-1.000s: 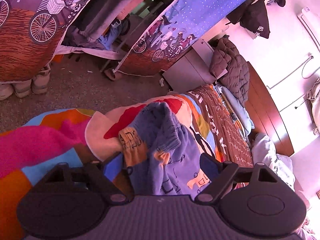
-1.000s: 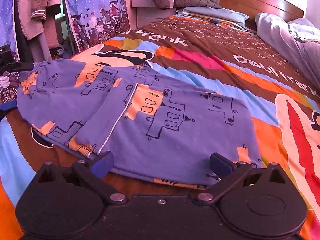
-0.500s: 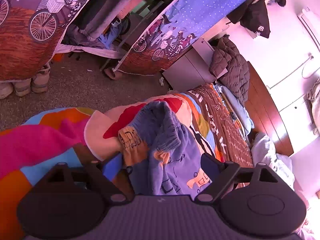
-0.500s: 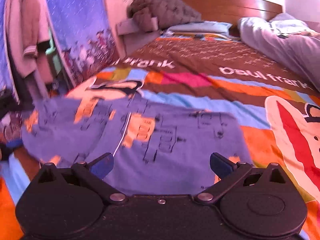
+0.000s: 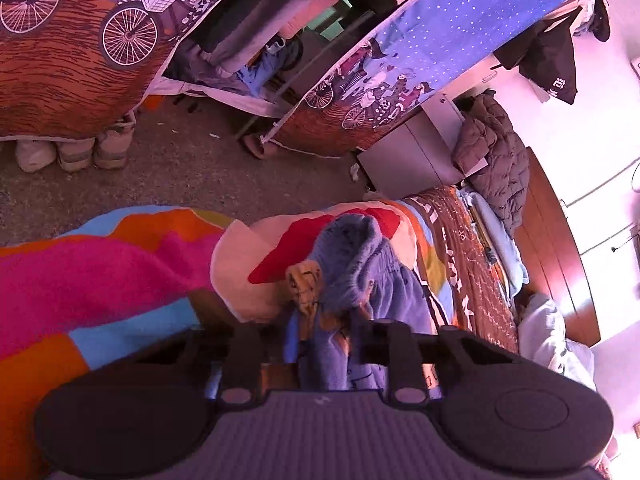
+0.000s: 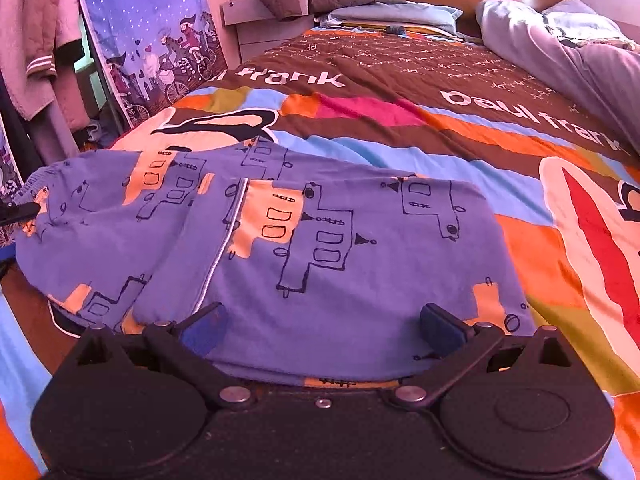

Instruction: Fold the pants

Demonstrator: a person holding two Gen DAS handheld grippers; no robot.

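Bed covered by a multicoloured striped fleece blanket (image 6: 400, 148); its far end is hidden under pillows and a bunched quilt. Blue cotton pants with orange and black vehicle print (image 6: 320, 240) lie folded flat on it, the nearest hem cut off behind the gripper body. Right gripper (image 6: 320, 330): jaws spread wide over the hem, pressing nothing. Left gripper (image 5: 320, 330): jaws have just been closing, clamped on bunched waistband; fingertips buried in cloth.

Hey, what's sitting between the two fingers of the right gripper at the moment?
In the right wrist view, the right gripper stands open, and the near edge of the blue printed pants lies between its fingers, spread on the striped bedspread. The pads are not pressing on it.
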